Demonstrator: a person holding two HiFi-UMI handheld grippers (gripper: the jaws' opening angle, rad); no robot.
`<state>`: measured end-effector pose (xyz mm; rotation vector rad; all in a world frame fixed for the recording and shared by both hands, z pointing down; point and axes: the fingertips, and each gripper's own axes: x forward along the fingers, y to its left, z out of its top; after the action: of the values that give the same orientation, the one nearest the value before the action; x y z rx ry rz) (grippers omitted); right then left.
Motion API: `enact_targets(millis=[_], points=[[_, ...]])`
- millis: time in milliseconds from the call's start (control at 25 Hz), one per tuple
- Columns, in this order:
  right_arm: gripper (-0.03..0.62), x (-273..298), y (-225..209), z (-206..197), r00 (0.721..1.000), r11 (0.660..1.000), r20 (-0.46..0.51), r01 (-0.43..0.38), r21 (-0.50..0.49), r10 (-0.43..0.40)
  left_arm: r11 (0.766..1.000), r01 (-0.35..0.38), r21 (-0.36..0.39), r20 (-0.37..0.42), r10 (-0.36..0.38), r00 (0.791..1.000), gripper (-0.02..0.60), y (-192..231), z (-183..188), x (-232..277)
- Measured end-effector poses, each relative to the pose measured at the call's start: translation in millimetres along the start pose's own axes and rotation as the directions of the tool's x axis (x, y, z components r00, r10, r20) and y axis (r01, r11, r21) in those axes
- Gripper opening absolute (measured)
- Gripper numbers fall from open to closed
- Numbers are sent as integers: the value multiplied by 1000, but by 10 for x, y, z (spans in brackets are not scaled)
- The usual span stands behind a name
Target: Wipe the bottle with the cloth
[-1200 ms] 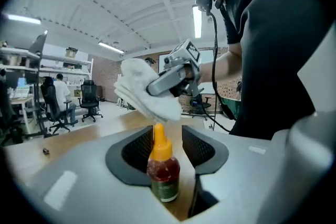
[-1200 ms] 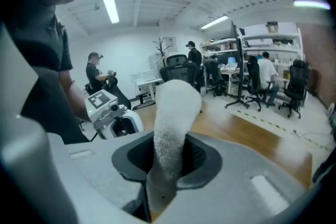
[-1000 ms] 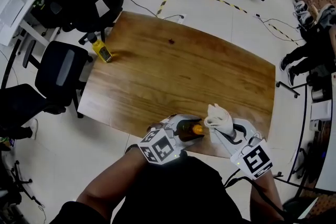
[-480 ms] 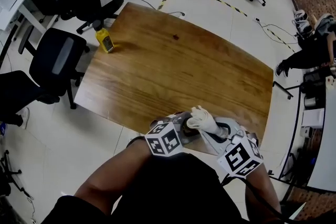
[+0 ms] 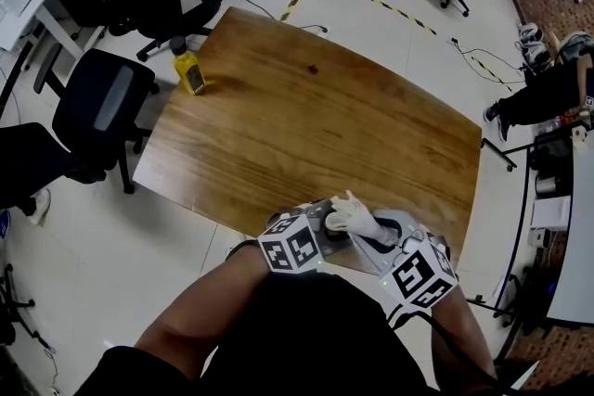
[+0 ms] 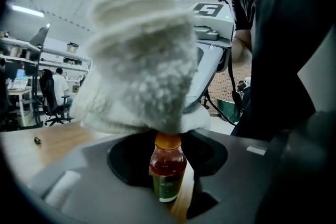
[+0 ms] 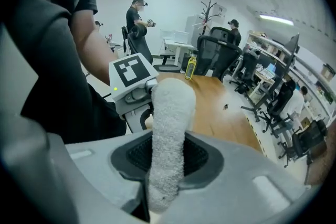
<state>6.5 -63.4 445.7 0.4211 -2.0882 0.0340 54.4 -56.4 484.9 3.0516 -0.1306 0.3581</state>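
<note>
One small plastic bottle of red liquid with an orange cap (image 6: 168,162) stands at the near edge of the wooden table (image 5: 371,134), clamped in the left tongs (image 6: 167,194), whose jaws have just been closing. One fluffy white cloth (image 7: 169,134), pinched in the right tongs (image 7: 165,186), rests on its cap. One yellow bottle (image 5: 190,72) stands at the far corner.

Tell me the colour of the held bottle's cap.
Orange: the round cap of the small red bottle, under the white cloth, shows best in the left gripper view.
</note>
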Motion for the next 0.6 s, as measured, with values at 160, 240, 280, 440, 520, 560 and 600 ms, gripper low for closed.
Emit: enact_targets(millis=[160,240,280,440,520,560,600], points=[[94,-26,11,-58,1000,999,18,-13,52,12,1000,5,-3,1,-5,1000,172,-1,-20,-9],[94,-40,12,-113,1000,998,8,-14,67,13,1000,7,-6,-1,-7,1000,172,3,-20,-6],[94,-43,13,-146,1000,997,0,-11,71,11,1000,8,-7,-2,-8,1000,172,3,-24,-8],[84,-7,26,-294,1000,997,-30,-5,81,8,1000,9,-6,-9,-9,1000,172,4,-63,-27],[83,8,30,-349,999,996,-35,-7,92,10,1000,7,-7,-13,-7,1000,172,0,-71,-25],[81,12,31,-367,999,995,-38,-8,98,12,1000,7,-7,-15,-7,1000,172,-1,-71,-24],[81,15,31,-380,999,995,-42,-8,102,13,1000,7,-8,-17,-7,1000,172,0,-70,-24]])
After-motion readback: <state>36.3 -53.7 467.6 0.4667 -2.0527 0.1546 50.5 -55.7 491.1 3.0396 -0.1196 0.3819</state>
